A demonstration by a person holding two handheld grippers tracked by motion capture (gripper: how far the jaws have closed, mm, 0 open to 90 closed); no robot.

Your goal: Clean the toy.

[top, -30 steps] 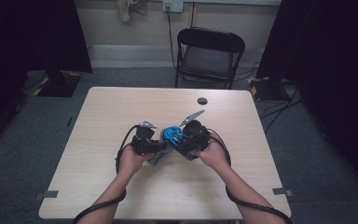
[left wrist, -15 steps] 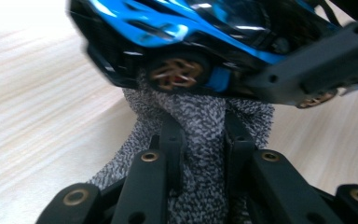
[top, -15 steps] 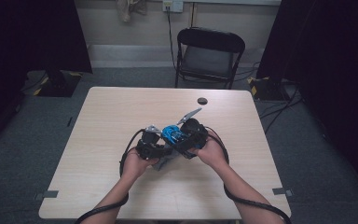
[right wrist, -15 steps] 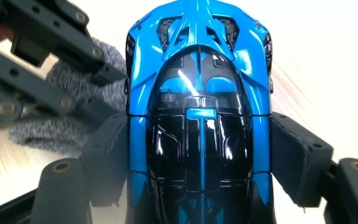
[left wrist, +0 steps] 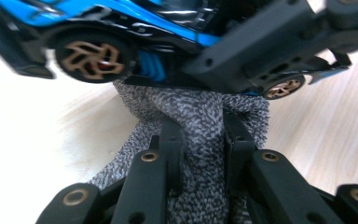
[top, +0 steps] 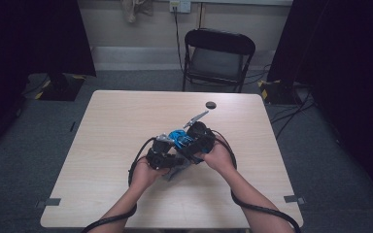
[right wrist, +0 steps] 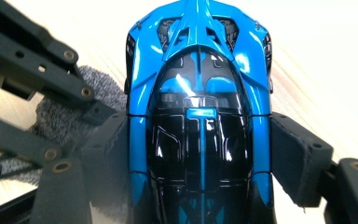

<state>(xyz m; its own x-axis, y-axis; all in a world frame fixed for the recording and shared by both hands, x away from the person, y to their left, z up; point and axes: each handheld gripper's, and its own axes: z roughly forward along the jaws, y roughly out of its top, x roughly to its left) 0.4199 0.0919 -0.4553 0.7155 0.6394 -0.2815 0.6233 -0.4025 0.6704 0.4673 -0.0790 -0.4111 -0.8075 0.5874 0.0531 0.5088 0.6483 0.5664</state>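
A glossy blue and black toy car point(right wrist: 198, 107) is clamped by its sides between the pads of my right gripper point(right wrist: 200, 158), just above the table's middle point(top: 178, 137). My left gripper point(left wrist: 200, 135) is shut on a speckled grey cloth point(left wrist: 200, 116), whose bunched top presses against the car's underside between its bronze-spoked wheels point(left wrist: 88, 58). In the high view the two grippers, left point(top: 167, 158) and right point(top: 194, 143), meet at the car, and the cloth point(top: 175, 171) hangs below them.
A small black round object point(top: 211, 105) lies on the light wooden table point(top: 111, 121) toward its far edge. A black folding chair point(top: 217, 58) stands behind the table. Cables trail from both grippers along the forearms.
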